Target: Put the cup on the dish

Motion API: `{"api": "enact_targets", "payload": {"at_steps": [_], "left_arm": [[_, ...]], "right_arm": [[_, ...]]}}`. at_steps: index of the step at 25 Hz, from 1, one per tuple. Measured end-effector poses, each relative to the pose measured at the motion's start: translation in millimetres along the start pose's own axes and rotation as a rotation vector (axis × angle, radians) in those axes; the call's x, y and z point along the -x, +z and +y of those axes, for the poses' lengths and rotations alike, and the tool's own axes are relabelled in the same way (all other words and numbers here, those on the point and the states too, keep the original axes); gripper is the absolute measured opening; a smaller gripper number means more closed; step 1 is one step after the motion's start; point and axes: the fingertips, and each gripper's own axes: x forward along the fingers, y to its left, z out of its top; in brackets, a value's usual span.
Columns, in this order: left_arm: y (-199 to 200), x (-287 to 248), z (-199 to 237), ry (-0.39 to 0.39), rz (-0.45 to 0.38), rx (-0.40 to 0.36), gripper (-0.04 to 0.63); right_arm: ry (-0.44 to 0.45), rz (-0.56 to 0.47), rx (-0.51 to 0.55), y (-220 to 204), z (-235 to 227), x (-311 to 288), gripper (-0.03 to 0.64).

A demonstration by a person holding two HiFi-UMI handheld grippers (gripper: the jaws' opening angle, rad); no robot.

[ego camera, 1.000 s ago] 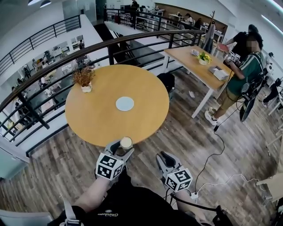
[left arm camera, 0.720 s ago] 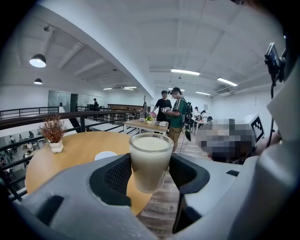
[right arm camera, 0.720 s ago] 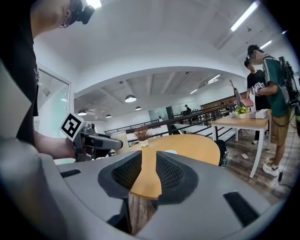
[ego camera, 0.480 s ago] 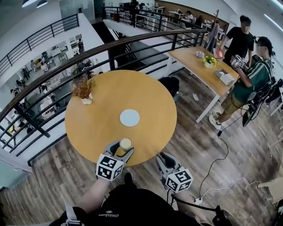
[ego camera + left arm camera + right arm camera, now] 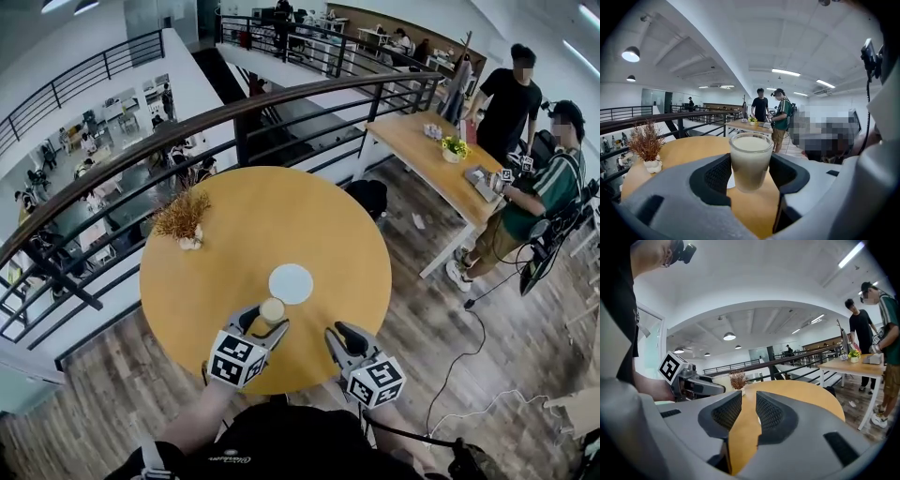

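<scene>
A small glass cup [image 5: 272,310] full of a pale milky drink is gripped between the pads of my left gripper [image 5: 269,319], just above the near part of the round wooden table [image 5: 216,262]. The white dish [image 5: 291,283] lies flat on the table just beyond the cup, to its right. In the left gripper view the cup [image 5: 751,159] stands upright between the jaws of the left gripper [image 5: 751,171], with a sliver of the dish [image 5: 730,181] behind it. My right gripper [image 5: 339,335] hovers at the table's near edge, right of the cup. The jaws of my right gripper [image 5: 749,404] are nearly together with nothing between them.
A dried plant in a small white pot [image 5: 184,220] stands at the table's left. A curved railing [image 5: 234,112] runs behind the table. At the right are a rectangular wooden table [image 5: 441,159] and two standing people [image 5: 511,89]. A cable [image 5: 469,309] lies on the wooden floor.
The left gripper and cup have come forward from the table's near edge to just short of the dish. The right gripper advanced alongside. The people at the right have shifted.
</scene>
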Motion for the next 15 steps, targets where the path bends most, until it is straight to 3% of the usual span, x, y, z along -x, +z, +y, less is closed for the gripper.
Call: {"api": "enact_targets", "payload": {"at_steps": [15], "left_arm": [[4.5, -28.6, 15.9, 0.01, 0.012, 0.024, 0.255]], "right_arm": [[0.02, 0.025, 0.011, 4.7, -35.7, -26.3, 0.078]]}}
